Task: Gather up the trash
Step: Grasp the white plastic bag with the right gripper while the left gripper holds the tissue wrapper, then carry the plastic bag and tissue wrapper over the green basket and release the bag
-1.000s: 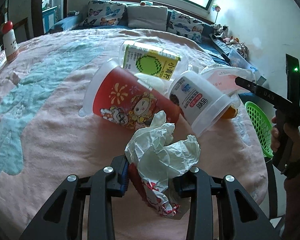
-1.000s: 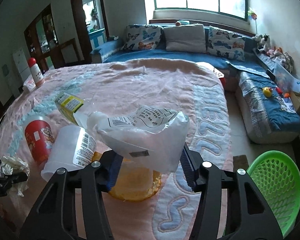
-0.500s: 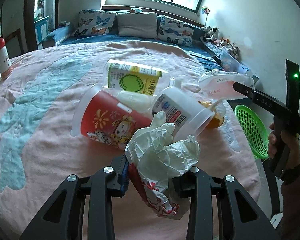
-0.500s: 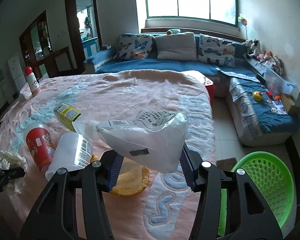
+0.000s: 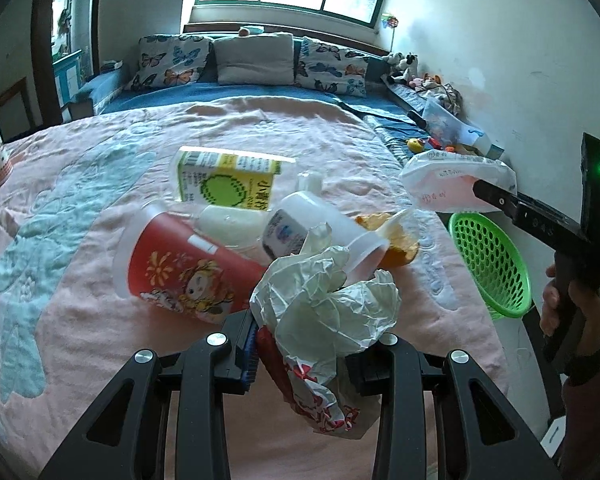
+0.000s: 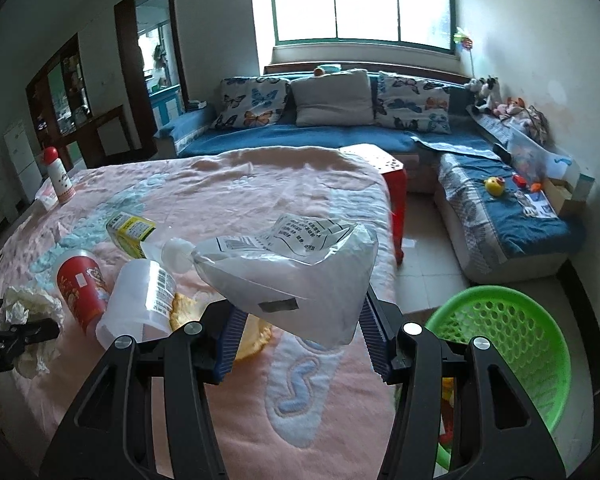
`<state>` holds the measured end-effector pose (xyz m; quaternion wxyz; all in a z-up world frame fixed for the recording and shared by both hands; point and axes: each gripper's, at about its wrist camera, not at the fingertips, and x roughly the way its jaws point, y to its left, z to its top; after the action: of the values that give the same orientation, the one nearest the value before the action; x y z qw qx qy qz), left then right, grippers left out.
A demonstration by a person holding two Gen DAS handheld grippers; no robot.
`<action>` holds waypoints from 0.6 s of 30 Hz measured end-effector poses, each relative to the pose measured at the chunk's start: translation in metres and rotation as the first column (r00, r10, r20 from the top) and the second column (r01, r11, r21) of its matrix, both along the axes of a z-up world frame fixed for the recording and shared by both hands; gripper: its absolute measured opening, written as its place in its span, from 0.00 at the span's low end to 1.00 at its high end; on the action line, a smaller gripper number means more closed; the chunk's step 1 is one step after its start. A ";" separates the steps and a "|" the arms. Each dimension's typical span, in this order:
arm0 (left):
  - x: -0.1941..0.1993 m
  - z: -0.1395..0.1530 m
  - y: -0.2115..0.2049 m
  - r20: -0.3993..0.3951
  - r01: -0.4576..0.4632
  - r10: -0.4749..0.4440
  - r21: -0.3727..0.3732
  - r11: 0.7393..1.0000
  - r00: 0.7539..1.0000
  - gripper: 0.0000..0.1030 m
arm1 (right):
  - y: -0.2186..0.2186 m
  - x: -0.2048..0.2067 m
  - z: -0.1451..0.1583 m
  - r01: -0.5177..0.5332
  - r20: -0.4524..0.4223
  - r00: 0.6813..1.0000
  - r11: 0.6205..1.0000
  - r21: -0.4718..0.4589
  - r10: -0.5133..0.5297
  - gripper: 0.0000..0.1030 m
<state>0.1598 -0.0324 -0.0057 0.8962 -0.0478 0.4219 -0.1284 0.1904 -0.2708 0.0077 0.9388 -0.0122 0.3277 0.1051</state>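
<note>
We had two grabs going: the left gripper (image 5: 302, 354) clamped one crumpled wrapper (image 5: 328, 312), the right gripper (image 6: 298, 338) clamped one white bag (image 6: 300, 276). Four bits stayed on the pink blanket (image 6: 228, 188): red cup (image 5: 188, 276), carton (image 5: 228, 180), plastic bottle (image 6: 138, 300), orange peel (image 5: 396, 238). One green basket (image 6: 512, 340) sat on the floor.

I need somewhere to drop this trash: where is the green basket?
The green basket sits on the floor off the bed's right edge, lower right in the right wrist view, just beyond the right tongs.
</note>
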 end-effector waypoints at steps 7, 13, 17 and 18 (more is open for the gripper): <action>0.001 0.006 -0.022 0.015 0.046 -0.046 -0.001 0.999 0.999 0.33 | -0.028 -0.019 -0.002 0.075 -0.003 0.997 0.997 -0.020 -0.075 0.52; 0.002 0.010 -0.042 0.024 0.087 -0.087 0.003 0.996 0.996 0.33 | -0.060 -0.031 -0.007 0.149 -0.021 0.989 0.989 -0.014 -0.149 0.52; 0.004 0.011 -0.056 0.025 0.118 -0.118 0.005 0.993 0.993 0.33 | -0.082 -0.037 -0.014 0.201 -0.043 0.979 0.979 -0.024 -0.201 0.52; 0.004 0.011 -0.060 0.025 0.126 -0.126 0.007 0.992 0.992 0.33 | -0.089 -0.039 -0.017 0.217 -0.052 0.974 0.976 -0.028 -0.218 0.52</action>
<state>0.1638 -0.0924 0.0054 0.8918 -0.0170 0.4129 -0.1843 0.1513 -0.3595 -0.0090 0.9351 0.0165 0.3539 -0.0016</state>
